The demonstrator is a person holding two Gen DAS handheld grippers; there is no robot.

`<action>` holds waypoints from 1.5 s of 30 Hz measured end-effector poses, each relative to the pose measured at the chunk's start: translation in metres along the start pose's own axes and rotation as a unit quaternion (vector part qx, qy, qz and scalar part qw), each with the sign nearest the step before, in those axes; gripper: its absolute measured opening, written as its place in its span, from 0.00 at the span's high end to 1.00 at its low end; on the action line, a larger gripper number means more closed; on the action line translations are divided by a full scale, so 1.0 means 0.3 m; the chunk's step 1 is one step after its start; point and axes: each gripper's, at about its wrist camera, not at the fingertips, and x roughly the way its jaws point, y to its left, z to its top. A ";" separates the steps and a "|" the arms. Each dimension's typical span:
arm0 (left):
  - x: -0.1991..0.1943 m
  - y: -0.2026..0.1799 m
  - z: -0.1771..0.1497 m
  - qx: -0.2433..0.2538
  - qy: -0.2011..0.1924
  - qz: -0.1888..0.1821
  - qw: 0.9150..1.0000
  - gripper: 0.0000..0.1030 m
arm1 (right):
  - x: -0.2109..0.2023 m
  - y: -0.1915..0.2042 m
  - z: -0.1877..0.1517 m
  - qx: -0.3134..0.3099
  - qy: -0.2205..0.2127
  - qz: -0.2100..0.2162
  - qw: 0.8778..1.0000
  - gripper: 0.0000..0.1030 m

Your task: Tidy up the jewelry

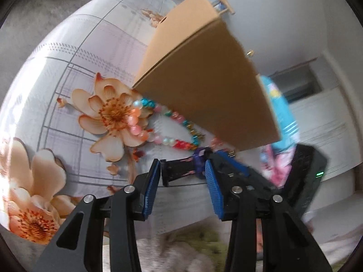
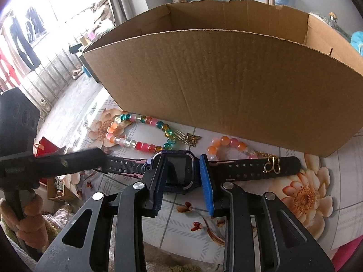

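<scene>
Left wrist view: blue pads of the left gripper bracket the watch strap end, seemingly pinching it, though blur leaves doubt. Right wrist view: the right gripper clamps the watch body on the tablecloth, before the cardboard box. Lifting could snag the beaded necklace; the box interior stays hidden.

watch: dark smartwatch lying flat, screen up, its body clamped between the right tongs; one strap end sits between the left tongs
bead necklace: coloured glass beads in a loop just beyond the tongs, on the table
butterfly charm: gold, on the watch strap right of the right tongs
box: open cardboard box standing behind the beads
</scene>
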 end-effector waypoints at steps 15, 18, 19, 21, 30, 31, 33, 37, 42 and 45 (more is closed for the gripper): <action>0.085 -0.109 0.003 0.056 -0.007 0.041 0.998 0.87 | -0.045 -0.036 -0.017 0.003 -0.010 0.008 1.000 0.74; 0.115 -0.161 -0.009 0.098 -0.015 0.103 0.990 0.88 | -0.054 -0.036 -0.023 0.003 -0.014 0.009 1.000 0.74; 0.136 -0.194 -0.018 0.123 -0.018 0.137 0.983 0.89 | -0.051 -0.035 -0.024 0.004 -0.014 0.010 1.000 0.74; 0.169 -0.242 -0.036 0.161 -0.021 0.177 0.971 0.89 | -0.064 -0.049 -0.027 0.008 -0.011 0.020 1.000 0.71; 0.301 -0.332 -0.083 0.234 -0.010 0.262 0.936 0.89 | -0.211 -0.193 -0.121 0.063 -0.021 0.043 0.997 0.53; 0.295 -0.330 -0.093 0.234 -0.009 0.262 0.936 0.89 | -0.221 -0.213 -0.124 0.076 -0.024 0.043 0.996 0.53; 0.308 -0.335 -0.093 0.231 -0.007 0.264 0.936 0.89 | -0.233 -0.254 -0.123 0.104 -0.029 0.047 0.993 0.50; 0.290 -0.321 -0.105 0.228 -0.007 0.264 0.937 0.89 | -0.227 -0.326 -0.112 0.143 -0.026 0.036 0.989 0.50; 0.260 -0.298 -0.093 0.223 -0.007 0.263 0.939 0.88 | -0.222 -0.368 -0.099 0.154 -0.020 0.016 0.988 0.50; 0.262 -0.301 -0.093 0.224 -0.008 0.262 0.939 0.88 | -0.219 -0.360 -0.089 0.124 -0.018 -0.012 0.992 0.50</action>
